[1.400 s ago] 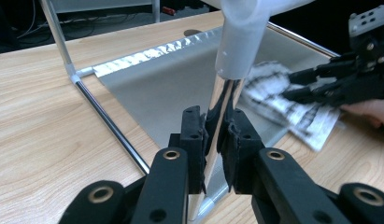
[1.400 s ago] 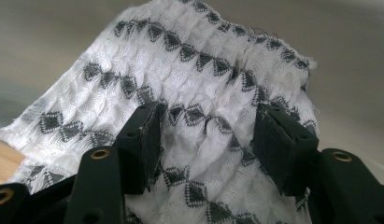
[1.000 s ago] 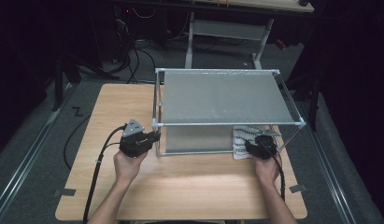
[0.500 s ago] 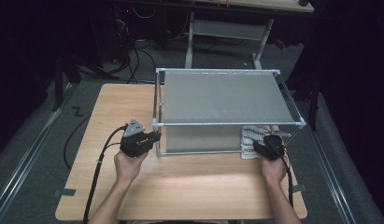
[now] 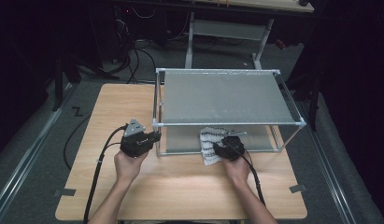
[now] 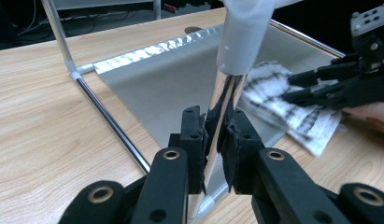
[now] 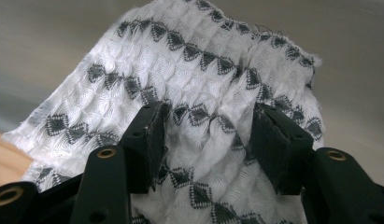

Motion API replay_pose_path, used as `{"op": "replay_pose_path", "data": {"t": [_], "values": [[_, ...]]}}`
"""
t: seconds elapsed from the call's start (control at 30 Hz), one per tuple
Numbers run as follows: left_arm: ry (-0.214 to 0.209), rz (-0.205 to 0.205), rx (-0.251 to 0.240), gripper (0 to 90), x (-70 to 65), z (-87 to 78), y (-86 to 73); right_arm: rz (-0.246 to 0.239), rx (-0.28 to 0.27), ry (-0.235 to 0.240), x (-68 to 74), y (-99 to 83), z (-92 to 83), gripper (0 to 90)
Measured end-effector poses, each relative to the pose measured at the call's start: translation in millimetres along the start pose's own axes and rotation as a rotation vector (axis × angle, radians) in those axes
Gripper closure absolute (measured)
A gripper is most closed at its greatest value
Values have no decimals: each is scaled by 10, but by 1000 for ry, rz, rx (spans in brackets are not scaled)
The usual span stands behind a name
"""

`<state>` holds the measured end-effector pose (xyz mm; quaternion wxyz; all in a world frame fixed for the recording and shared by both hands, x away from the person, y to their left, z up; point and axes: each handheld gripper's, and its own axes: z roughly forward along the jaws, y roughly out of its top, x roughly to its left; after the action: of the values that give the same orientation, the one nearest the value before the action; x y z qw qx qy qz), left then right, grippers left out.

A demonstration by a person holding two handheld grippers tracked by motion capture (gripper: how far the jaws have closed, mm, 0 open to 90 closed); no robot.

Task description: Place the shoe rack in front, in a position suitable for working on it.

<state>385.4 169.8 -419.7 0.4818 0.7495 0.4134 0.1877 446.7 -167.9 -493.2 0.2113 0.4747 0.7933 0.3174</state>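
Left hand-held gripper (image 6: 213, 140) is clamped tight on the shiny metal front corner post (image 6: 222, 100) of the silver tube-frame rack (image 5: 227, 123). Right hand-held gripper (image 7: 206, 140) has its jaws spread wide, with the white cloth with black diamond pattern (image 7: 203, 79) bunched between them; whether the pads pinch it, I cannot tell. The cloth lies at the rack's front edge on the light wooden counter (image 5: 180, 186), partly under the grey shelf (image 5: 222, 95).

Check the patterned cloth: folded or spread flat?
Bunched, not flat: the cloth humps up in wrinkles between the right gripper's open jaws, by the rack.
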Motion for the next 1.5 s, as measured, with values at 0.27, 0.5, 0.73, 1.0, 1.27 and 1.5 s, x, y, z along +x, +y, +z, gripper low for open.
{"op": "replay_pose_path", "data": {"t": [0.27,0.5,0.73,1.0,1.27,1.5], "values": [[-1,-6,1,793,3,5,0,-46,-22,58,469,128,141,453],[-2,-10,4,792,2,5,0,-117,-19,101,840,251,235,453],[-1,-12,4,792,1,8,-2,-127,-11,149,1099,352,311,452],[1,-19,9,791,-1,6,2,-167,-21,169,1199,385,333,449],[2,-13,7,792,-3,7,-2,-107,-22,147,865,256,209,435],[4,-16,2,792,-2,11,-11,-17,-38,11,11,-49,-17,382]]}}
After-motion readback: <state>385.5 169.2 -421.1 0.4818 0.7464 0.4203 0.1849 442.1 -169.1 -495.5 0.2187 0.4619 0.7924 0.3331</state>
